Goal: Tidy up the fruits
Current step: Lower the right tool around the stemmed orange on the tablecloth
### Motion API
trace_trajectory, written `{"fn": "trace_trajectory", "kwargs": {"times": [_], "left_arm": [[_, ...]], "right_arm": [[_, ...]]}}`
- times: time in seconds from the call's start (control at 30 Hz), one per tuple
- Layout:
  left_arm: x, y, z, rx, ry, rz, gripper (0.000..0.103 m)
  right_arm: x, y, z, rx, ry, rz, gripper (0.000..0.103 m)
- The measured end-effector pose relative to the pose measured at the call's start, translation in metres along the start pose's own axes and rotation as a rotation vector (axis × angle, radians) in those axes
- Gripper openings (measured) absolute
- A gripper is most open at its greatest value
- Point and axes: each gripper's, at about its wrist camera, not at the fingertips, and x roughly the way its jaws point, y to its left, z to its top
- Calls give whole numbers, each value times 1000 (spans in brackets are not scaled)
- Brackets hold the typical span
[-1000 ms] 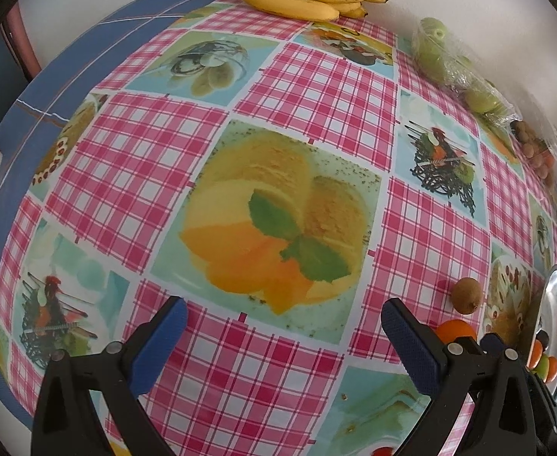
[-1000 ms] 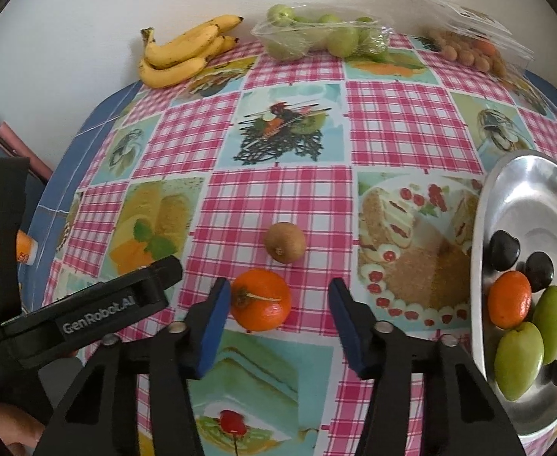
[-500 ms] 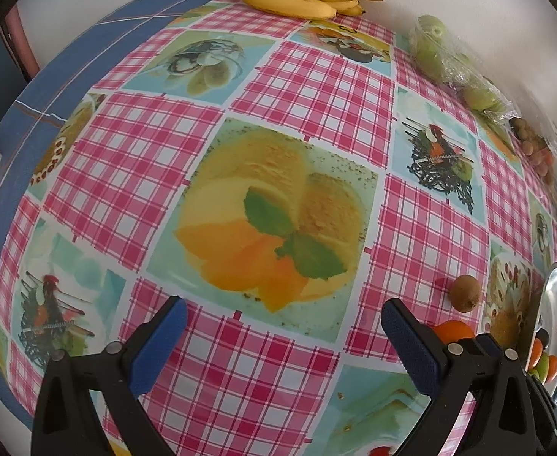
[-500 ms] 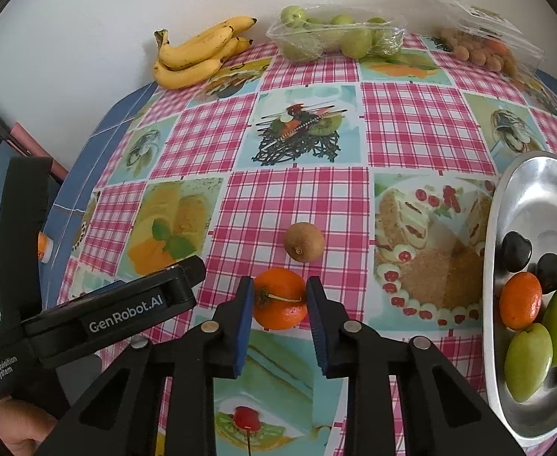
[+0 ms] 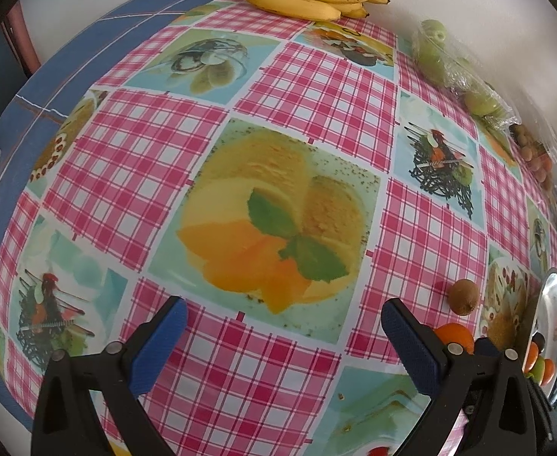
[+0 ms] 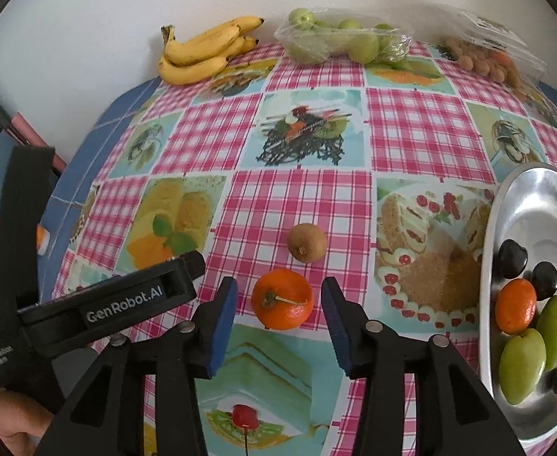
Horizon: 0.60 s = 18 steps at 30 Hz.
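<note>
Partly hidden stuff first: in the left wrist view the orange (image 5: pixel 454 336) is mostly blocked by that gripper's right finger, only its top shows, and the metal tray (image 5: pixel 554 326) is a thin sliver at the right edge. In the right wrist view the tray (image 6: pixel 544 205) is cut off on the right, and one orange fruit at its right edge is barely visible. Bag of green fruit (image 6: pixel 339 40) and bag of small brown fruit (image 6: pixel 483 59) at the far wall are blurred by plastic, exact kind hard to tell. Orange (image 6: pixel 282 299) sits on the checked tablecloth (image 6: pixel 411 129), roundish so no clear long axis, stem end faces up and slightly left. It lies between the right gripper (image 6: pixel 278 300) fingers, level with the blue pads (image 6: pixel 221 315), small gap on each side, not touching; jaws have just been opening, moderately apart now. Kiwi (image 6: pixel 306 242) is just beyond the orange, apart from it. Left gripper (image 5: pixel 284 313) jaws wide, nothing between them, only cloth. Bananas (image 6: pixel 206 51) far left by the wall.
</note>
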Motion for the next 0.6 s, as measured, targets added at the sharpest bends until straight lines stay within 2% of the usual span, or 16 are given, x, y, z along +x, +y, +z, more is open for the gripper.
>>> {"fn": "trace_trajectory", "kwargs": {"times": [0.6], "left_arm": [[-1,0,0,-3,0,3,103]], "right_arm": [[17,5,-4,-29,35,-41,47]]}}
